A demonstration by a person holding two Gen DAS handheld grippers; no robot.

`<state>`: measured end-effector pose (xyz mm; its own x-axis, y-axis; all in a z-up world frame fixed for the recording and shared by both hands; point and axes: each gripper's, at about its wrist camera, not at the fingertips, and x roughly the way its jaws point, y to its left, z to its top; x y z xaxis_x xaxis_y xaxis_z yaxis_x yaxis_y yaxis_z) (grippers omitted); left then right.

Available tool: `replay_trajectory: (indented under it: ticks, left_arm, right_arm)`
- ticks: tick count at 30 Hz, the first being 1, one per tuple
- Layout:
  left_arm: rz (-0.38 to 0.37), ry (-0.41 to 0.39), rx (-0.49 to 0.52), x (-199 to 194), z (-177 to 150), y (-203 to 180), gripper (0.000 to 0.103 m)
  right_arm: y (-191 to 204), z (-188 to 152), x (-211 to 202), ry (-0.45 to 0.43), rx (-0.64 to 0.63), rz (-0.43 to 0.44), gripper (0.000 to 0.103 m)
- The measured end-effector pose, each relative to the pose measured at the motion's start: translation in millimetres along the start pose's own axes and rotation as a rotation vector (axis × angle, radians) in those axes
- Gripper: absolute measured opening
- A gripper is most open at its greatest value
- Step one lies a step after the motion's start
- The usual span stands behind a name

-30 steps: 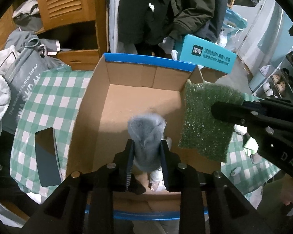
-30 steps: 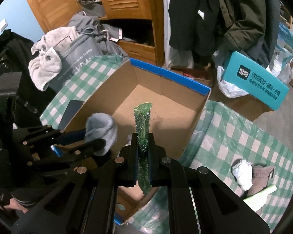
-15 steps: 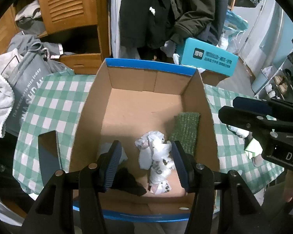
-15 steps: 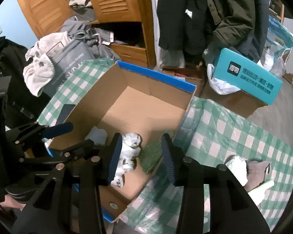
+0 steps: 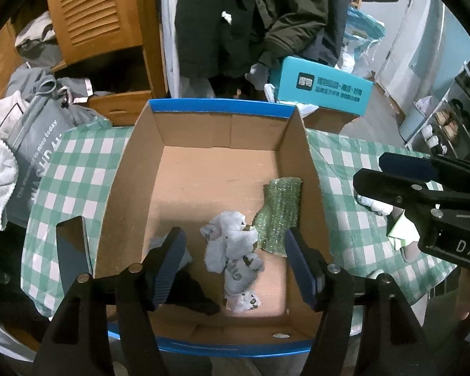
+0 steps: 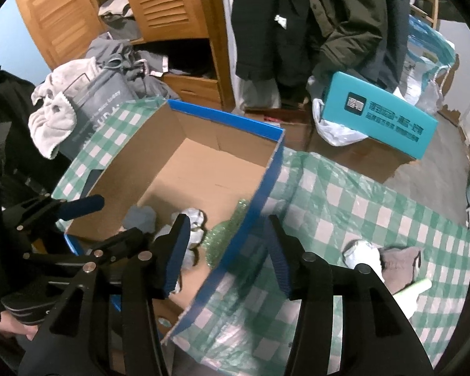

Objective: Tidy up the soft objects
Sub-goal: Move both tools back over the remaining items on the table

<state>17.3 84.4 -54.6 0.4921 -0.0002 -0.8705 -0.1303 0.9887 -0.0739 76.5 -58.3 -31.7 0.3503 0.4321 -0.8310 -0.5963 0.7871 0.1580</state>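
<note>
Both tools have just let go. The left gripper (image 5: pixel 235 263) and the right gripper (image 6: pixel 227 247) now stand spread and empty. The grey fuzzy sock (image 6: pixel 141 217) and the green glittery scrub cloth (image 5: pixel 279 213) now lie inside the open cardboard box with the blue rim (image 5: pixel 222 109), beside a crumpled white plastic bag (image 5: pixel 232 250). Outside the box, more soft pieces (image 6: pixel 382 257) wait on the checked cloth, probably next.

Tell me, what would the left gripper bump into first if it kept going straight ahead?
Probably the crumpled white plastic bag lying on the floor of the cardboard box. The left gripper is open and empty above it, though depth is unclear.
</note>
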Motion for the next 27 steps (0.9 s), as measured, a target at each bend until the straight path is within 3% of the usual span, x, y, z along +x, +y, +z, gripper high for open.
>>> replay_trajectory:
  ticks: [6, 27]
  left_arm:
    - [-0.029, 0.014, 0.015, 1, 0, -15, 0.071]
    - [-0.105, 0.048, 0.102, 9, 1, -86, 0.073]
  right_arm:
    - [-18, -9, -3, 0.002, 0.033, -0.029, 0.058]
    - [-103, -54, -20, 0.013, 0.180, -0.100, 0.059]
